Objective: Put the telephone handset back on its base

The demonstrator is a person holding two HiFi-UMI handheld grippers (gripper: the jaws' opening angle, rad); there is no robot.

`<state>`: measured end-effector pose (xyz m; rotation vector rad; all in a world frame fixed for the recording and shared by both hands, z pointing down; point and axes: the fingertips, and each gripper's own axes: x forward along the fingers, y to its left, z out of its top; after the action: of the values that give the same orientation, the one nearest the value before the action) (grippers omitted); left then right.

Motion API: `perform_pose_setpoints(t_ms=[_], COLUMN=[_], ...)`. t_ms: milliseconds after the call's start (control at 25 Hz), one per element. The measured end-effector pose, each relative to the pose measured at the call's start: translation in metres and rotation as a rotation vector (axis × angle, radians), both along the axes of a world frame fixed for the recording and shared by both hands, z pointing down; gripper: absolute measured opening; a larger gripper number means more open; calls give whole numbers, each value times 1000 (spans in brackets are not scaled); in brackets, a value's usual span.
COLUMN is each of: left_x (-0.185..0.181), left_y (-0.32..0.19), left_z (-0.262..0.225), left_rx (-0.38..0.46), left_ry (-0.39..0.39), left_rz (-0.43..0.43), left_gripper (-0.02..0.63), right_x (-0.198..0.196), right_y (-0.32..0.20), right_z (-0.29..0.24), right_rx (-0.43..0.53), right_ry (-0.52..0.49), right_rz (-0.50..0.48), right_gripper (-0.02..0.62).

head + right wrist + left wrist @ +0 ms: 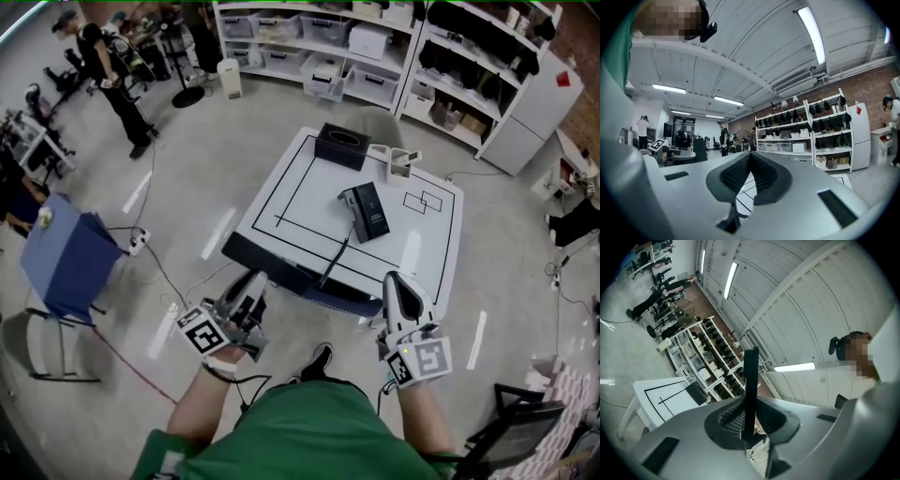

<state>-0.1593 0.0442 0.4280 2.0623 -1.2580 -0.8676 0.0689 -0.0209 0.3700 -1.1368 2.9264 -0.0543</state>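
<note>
The black telephone (366, 212) lies in the middle of a white table (281, 187). Its handset (350, 212) runs along the left side of the base, and a black cord (330, 261) trails to the table's near edge. Both grippers hang low in front of the person, short of that edge. My left gripper (253, 286) (750, 399) points up and away, jaws together, with a thin black strip upright in their seam. My right gripper (398, 289) (750, 157) is shut with nothing in it.
A black box (342, 145) (697, 392) stands at the table's far edge, with a small white object (401, 164) to its right. Shelves of bins (375, 56) line the back wall. A blue chair (70, 262) stands to the left, and a person (112, 75) farther back.
</note>
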Motion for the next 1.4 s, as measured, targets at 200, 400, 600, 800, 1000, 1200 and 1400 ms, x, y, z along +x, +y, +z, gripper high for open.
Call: perform_pose_setpoints(t_ms=[200, 400, 600, 800, 1000, 1200, 1400], left_x=[17, 31, 46, 59, 60, 65, 60], left_y=[-33, -66, -94, -117, -148, -188, -231], left_z=[1, -3, 1, 10, 28, 62, 88], left_rx=[-27, -23, -29, -54, -86, -150, -203], left_ry=[-16, -35, -47, -46, -32, -17, -20], left_rz=[35, 56, 88, 138, 202, 306, 387], left_gripper=[80, 80, 80, 80, 80, 80, 80], right_x=[6, 25, 39, 53, 55, 47, 37], right_y=[-32, -63, -89, -104, -118, -135, -141], right_z=[0, 2, 12, 15, 25, 34, 33], right_rx=[-12, -11, -48, -60, -62, -86, -90], right_ry=[-20, -38, -59, -56, -9, 10, 59], right_rz=[1, 26, 56, 106, 181, 275, 371], right_gripper=[20, 20, 20, 20, 20, 20, 20])
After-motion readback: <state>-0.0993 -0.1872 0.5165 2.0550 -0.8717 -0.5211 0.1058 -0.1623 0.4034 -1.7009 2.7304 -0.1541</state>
